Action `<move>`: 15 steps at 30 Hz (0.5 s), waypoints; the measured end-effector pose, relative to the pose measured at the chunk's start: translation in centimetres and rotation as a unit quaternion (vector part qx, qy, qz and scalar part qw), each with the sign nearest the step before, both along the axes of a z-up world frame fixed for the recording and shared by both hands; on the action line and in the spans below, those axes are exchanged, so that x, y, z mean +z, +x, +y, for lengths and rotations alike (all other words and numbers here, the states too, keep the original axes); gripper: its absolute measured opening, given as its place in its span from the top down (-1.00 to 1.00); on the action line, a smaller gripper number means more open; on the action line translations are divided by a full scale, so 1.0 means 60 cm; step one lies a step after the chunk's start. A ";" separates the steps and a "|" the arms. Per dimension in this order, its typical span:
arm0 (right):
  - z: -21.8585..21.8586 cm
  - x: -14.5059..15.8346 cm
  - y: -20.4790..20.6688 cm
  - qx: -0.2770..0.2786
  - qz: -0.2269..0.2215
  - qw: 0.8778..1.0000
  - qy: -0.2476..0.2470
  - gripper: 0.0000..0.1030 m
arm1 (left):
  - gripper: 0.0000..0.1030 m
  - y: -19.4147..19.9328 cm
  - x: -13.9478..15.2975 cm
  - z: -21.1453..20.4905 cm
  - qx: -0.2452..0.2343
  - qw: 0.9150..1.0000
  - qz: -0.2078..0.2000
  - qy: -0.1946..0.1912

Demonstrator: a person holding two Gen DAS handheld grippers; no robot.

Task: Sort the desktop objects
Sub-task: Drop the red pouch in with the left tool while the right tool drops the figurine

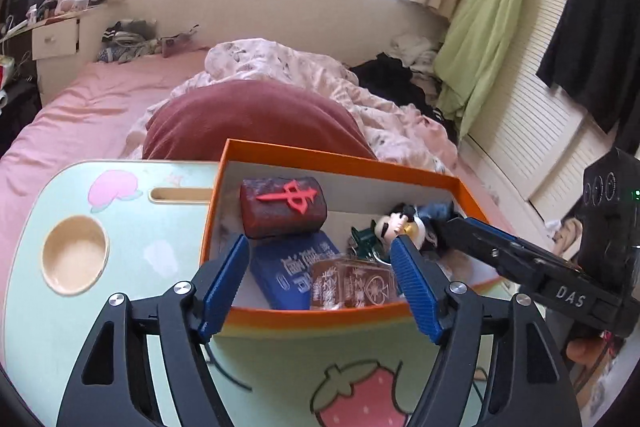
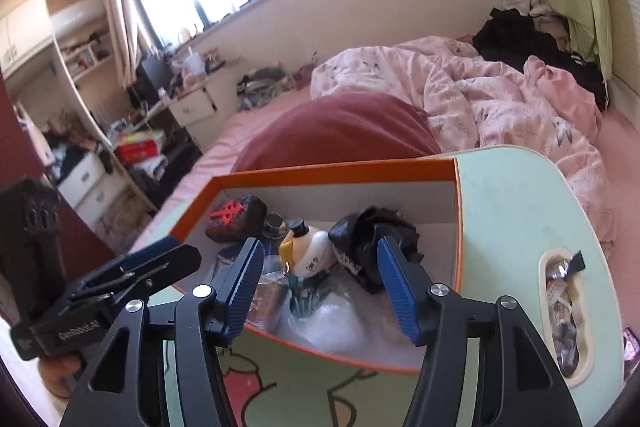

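Already most of the sorting looks done: the orange box (image 1: 344,163) on the pale green worktop (image 1: 132,227) holds nearly everything in sight.

- Far left in the box: dark red block (image 1: 282,207) with a raised red character.
- Near side: blue packet (image 1: 292,275), with a clear case (image 1: 352,285) lying partly over it.
- Right side: small doll (image 2: 310,253) with white body and black cap, crumpled black bag (image 2: 368,231) just right of it, green clip (image 1: 362,237) near the doll.
- Near right corner: clear plastic wrap (image 2: 324,323), contents not legible.

Left gripper (image 1: 320,279) hangs over the near wall of the box, jaws apart, nothing pinched; the packet and case show between the fingers but untouched. Right gripper (image 2: 320,279) likewise released over the right part of the box, fingers standing either side of the doll and bag, no contact visible.

Left to do, by my reading: little. Worktop around the box shows only its printed strawberry (image 1: 360,399) and an empty cup recess (image 1: 76,255). Side tray (image 2: 564,311) at far right has wrappers in it; whether those count, I cannot tell.
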State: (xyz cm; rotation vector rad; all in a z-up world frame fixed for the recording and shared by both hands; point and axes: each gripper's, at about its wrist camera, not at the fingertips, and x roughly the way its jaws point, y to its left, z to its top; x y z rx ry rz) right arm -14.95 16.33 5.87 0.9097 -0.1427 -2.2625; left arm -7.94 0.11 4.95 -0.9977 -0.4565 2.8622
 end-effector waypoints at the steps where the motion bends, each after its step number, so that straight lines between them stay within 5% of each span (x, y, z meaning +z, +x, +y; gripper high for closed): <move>1: -0.001 -0.001 0.007 0.000 0.003 1.000 0.004 -0.15 | -0.42 0.006 0.001 0.002 0.000 1.000 0.001 0.001; 9: 0.008 -0.006 0.043 0.002 0.019 1.000 0.012 -0.16 | -0.43 0.052 -0.002 0.036 -0.012 0.998 0.021 -0.062; 13: 0.024 0.003 0.067 -0.017 0.046 0.999 -0.007 -0.22 | -0.42 0.065 0.005 0.023 0.003 0.999 0.044 -0.026; 15: 0.034 0.012 0.096 -0.050 0.075 0.996 0.003 -0.67 | -0.46 0.088 0.020 0.026 0.000 0.998 0.056 -0.029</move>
